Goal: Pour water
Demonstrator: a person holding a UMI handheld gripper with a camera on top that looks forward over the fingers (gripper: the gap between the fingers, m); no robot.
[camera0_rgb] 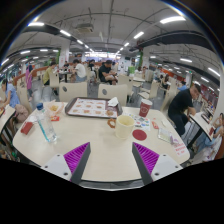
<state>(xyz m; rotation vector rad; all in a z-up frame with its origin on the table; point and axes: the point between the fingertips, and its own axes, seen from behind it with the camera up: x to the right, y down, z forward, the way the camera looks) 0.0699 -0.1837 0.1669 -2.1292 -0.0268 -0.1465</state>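
Observation:
My gripper (pixel 112 158) hovers over the near part of a pale round table (pixel 105 150), open, with nothing between its purple pads (pixel 76 155). Beyond the fingers, near the middle of the table, stands a pale cup (pixel 125 124). A clear plastic bottle (pixel 52 112) stands upright on the far left part of the table. A red cup (pixel 145 108) stands behind the pale cup and to its right. All of these stand well apart from the fingers.
A tray (pixel 88 107) with food lies at the back of the table. A small red disc (pixel 139 134) lies right of the pale cup, a red packet (pixel 27 128) at the left. People sit at the right (pixel 183 103) and beyond, among other cafeteria tables.

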